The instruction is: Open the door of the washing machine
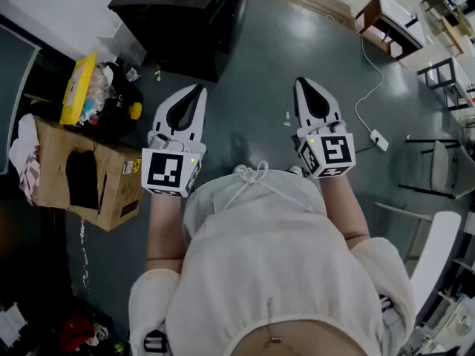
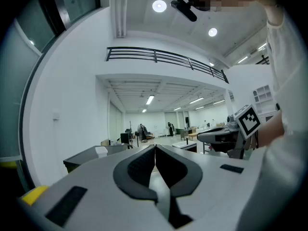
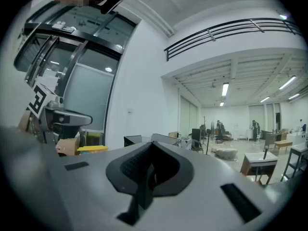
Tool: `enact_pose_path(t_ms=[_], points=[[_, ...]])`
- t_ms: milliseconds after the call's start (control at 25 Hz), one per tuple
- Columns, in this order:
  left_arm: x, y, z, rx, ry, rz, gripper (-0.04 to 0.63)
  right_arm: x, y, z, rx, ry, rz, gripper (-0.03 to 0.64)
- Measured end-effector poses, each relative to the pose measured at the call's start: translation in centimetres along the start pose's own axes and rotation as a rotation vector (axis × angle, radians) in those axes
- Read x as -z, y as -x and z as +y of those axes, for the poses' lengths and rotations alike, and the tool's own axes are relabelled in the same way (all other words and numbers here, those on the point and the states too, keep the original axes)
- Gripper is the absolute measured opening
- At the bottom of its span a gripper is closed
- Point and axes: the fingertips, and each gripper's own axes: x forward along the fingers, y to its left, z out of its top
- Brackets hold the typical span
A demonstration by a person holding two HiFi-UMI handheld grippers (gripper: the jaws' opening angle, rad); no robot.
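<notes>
The left gripper [image 1: 197, 91] and the right gripper [image 1: 300, 82] sit in the middle of the head view. They are held out flat, side by side. Both have their jaws pressed tight together and hold nothing. The left gripper view and the right gripper view show the same: tips touching, with only a big bright room ahead.

No washing machine shows in any view, so I cannot tell where it is. I think the job has not started yet.

What could go wrong? A white cable [image 1: 365, 87] lies on the floor [image 1: 252, 73] at the right, and a foot could catch on it. A cardboard box [image 1: 89, 176] at the left and a black cabinet [image 1: 178, 21] at the top are near, and a gripper could bump them. Shut jaws would also just knock against the door and not grab it.
</notes>
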Motion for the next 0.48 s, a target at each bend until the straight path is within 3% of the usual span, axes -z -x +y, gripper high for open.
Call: enact_pose_path(t_ms=[480], points=[[1.0, -1.9, 1.4, 0.0, 0.021, 0.012, 0.021, 0.9, -2.1, -0.1, -0.025, -0.031, 0.015, 0.002]])
